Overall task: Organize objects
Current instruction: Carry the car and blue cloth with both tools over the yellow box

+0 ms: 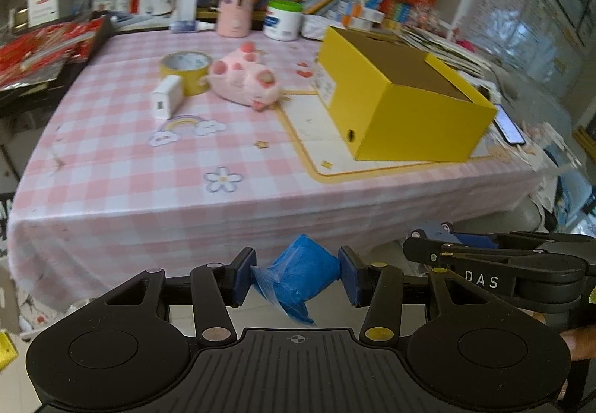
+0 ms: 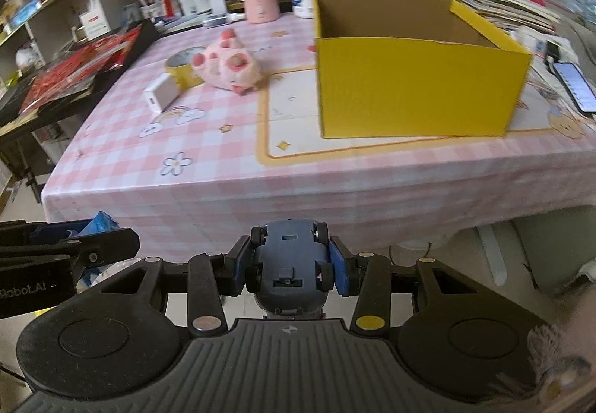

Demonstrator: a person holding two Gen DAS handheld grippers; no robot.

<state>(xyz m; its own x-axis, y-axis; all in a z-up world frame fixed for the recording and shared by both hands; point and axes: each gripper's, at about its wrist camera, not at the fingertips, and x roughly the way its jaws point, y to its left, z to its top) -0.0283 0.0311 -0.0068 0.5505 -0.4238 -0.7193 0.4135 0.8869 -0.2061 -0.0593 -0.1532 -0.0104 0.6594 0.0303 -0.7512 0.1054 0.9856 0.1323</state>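
Gripping one blue bag (image 1: 298, 275) in left tongs (image 1: 296, 277), one toy car (image 2: 290, 260) in right tongs (image 2: 290, 265), one yellow box (image 2: 417, 70)

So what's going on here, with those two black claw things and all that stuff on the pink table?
A person is tidying up with a handheld gripper in each hand. The left gripper has its jaws closed on a crumpled blue bag; the right gripper grips a small blue toy car, underside up. Both are held short of the table's near edge. On the checked tablecloth an open yellow box sits, while a pink plush, tape roll and white charger lie to its left.
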